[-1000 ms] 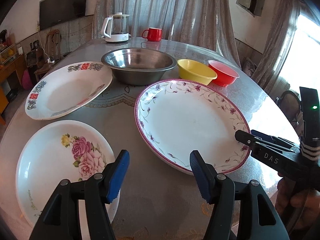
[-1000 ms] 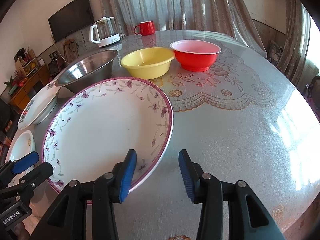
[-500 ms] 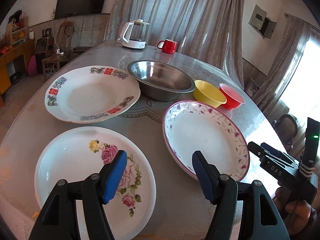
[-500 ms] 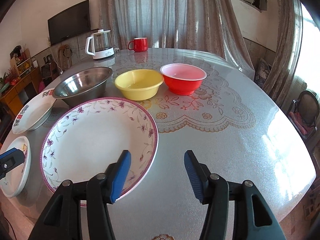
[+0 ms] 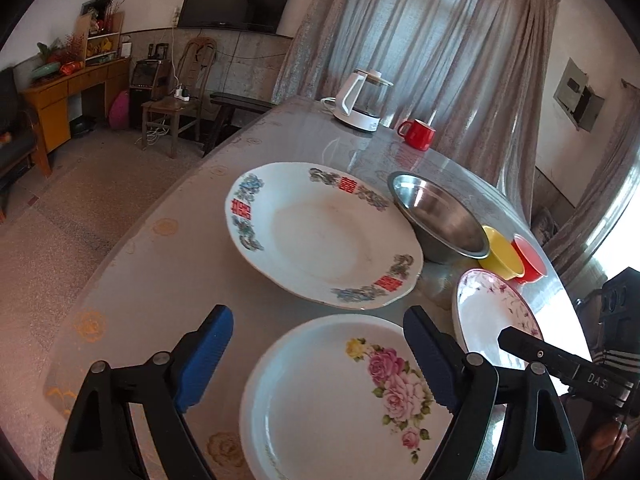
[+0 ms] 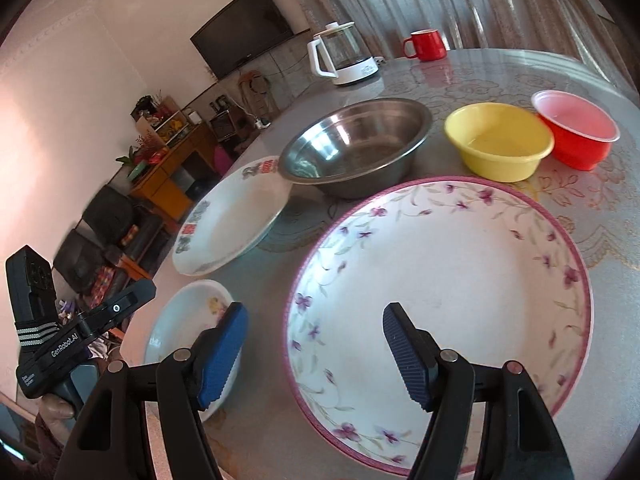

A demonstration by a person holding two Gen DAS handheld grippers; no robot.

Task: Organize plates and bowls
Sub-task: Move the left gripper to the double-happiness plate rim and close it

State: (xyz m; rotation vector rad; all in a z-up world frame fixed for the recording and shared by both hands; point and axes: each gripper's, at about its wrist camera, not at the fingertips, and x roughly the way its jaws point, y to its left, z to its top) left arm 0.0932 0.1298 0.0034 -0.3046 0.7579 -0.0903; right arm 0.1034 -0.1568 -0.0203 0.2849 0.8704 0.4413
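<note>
My left gripper is open and empty, held over the near left edge of the rose plate. Beyond it lies the plate with red characters. My right gripper is open and empty above the left rim of the purple-flower plate. The steel bowl, yellow bowl and red bowl stand in a row behind it. The rose plate and the red-character plate lie to its left.
A white kettle and a red mug stand at the far side of the round table. The table edge runs close on the left, with floor, chair and cabinet beyond.
Both grippers swung left. The left one moved from between the plates to over the rose plate's left edge. The right one moved from the purple plate's right rim to its left rim.
</note>
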